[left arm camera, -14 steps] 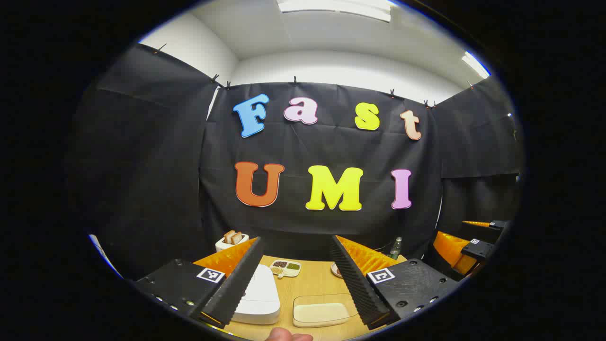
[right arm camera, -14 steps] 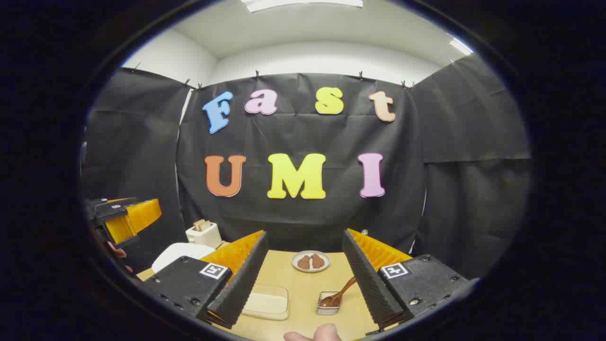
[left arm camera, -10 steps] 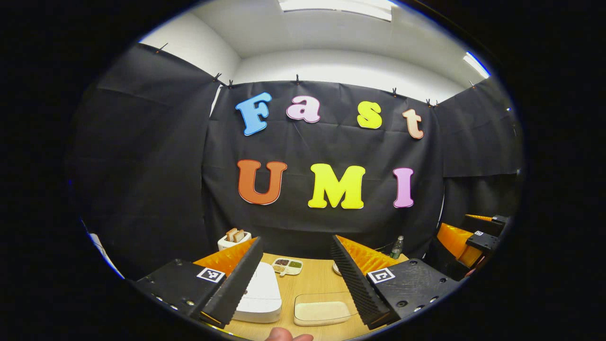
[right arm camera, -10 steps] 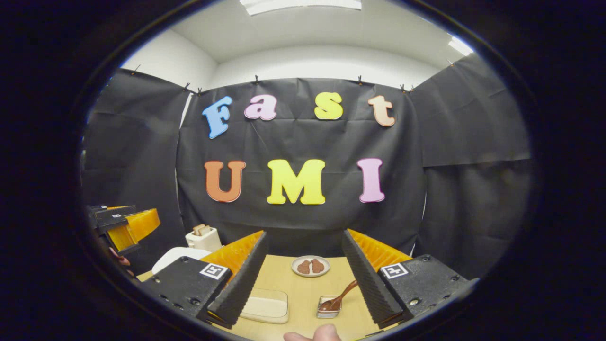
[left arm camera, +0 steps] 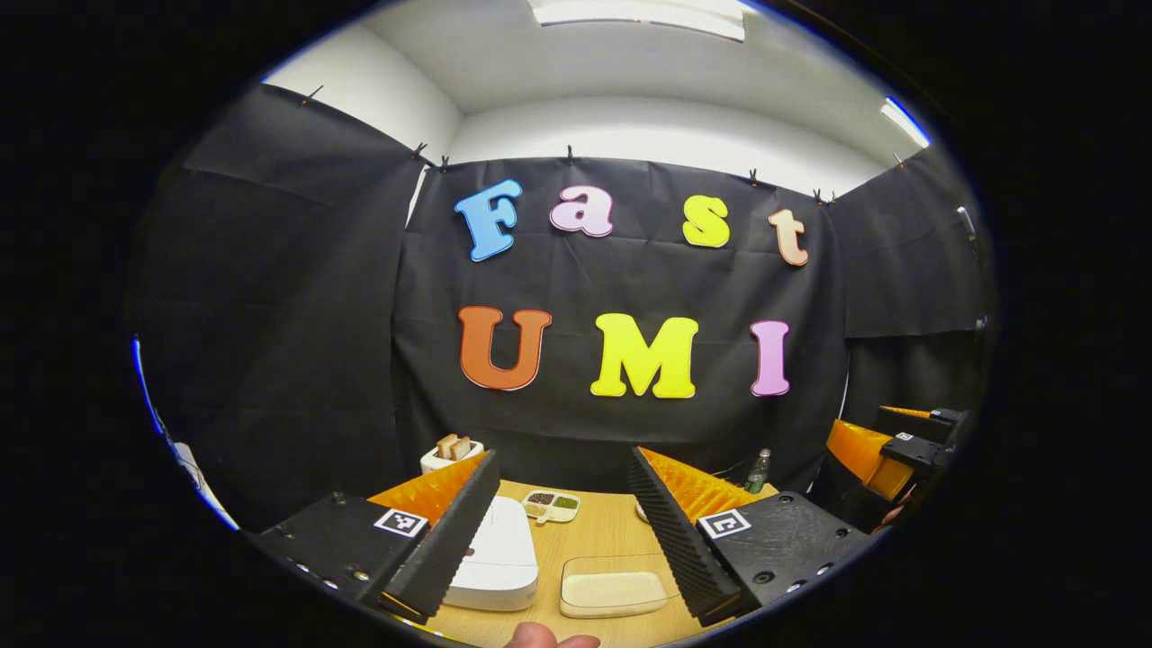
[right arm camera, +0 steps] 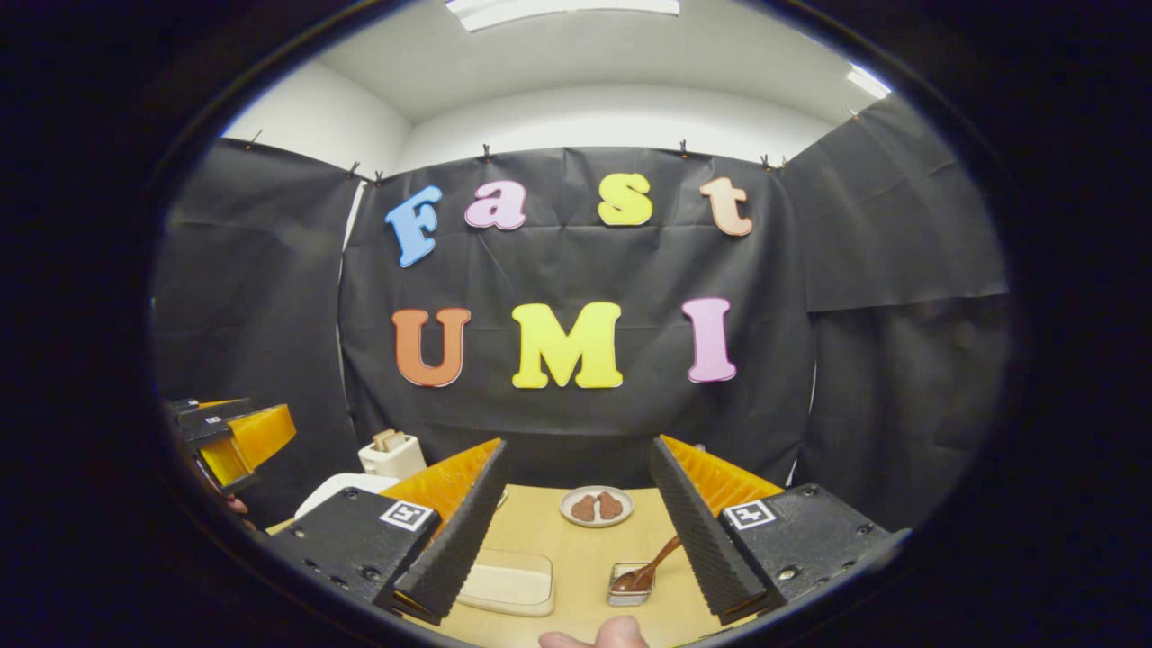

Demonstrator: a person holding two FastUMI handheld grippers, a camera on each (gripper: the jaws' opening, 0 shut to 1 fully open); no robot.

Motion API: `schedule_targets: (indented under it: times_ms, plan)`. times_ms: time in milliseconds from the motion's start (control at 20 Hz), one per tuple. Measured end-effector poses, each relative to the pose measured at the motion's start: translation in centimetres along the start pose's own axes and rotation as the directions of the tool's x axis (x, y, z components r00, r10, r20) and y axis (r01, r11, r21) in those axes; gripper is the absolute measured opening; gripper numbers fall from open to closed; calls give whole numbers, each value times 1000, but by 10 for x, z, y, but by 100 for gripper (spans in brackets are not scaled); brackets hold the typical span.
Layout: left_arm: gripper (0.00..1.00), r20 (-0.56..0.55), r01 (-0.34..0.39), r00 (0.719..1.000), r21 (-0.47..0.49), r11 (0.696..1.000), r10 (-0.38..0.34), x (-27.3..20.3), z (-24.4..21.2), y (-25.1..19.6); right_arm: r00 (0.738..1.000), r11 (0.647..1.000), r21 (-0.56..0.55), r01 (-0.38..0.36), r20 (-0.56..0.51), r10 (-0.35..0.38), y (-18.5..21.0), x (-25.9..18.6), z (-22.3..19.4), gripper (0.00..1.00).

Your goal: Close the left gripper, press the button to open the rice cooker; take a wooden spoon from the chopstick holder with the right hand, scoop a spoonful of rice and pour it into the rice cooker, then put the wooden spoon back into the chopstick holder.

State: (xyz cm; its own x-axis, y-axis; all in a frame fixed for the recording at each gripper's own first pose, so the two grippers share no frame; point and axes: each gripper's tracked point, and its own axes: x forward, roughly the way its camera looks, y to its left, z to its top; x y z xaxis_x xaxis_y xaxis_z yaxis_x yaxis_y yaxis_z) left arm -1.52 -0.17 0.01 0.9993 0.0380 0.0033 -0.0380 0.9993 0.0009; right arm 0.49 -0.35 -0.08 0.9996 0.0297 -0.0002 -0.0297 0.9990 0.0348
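Observation:
In the left gripper view my left gripper (left arm camera: 564, 463) is open with nothing between its fingers, held above the table's near edge. Beyond its left finger sits the white rice cooker (left arm camera: 493, 558), lid down. A clear tray of rice (left arm camera: 612, 594) lies just right of the cooker. In the right gripper view my right gripper (right arm camera: 578, 454) is open too and holds nothing. The wooden spoon (right arm camera: 655, 556) leans in the small metal chopstick holder (right arm camera: 630, 583) by its right finger. The rice tray (right arm camera: 508, 583) and part of the rice cooker (right arm camera: 337, 489) lie to the left.
A toaster with bread (left arm camera: 450, 453), a divided dish of grains (left arm camera: 551, 506) and a bottle (left arm camera: 758, 470) stand at the back of the wooden table (left arm camera: 594, 540). A plate with brown pieces (right arm camera: 596, 506) sits mid-table. A thumb (right arm camera: 598, 637) shows at the bottom edge.
Both views have drifted only slightly, the left one a little leftward. Both grippers stay open, and the things on the table have not moved.

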Motion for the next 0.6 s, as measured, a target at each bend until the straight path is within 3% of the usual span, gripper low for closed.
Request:
schedule_targets:
  times_ms: [400,600]
  plan:
    - [94,-21,-21,1000,11,1000,21,4,-6,-12,1000,1000,12,-4,-11,4,-17,9,-11,100]
    - [94,-51,-65,996,37,997,67,9,-16,-11,1000,1000,11,-23,-19,23,-29,24,-19,100]
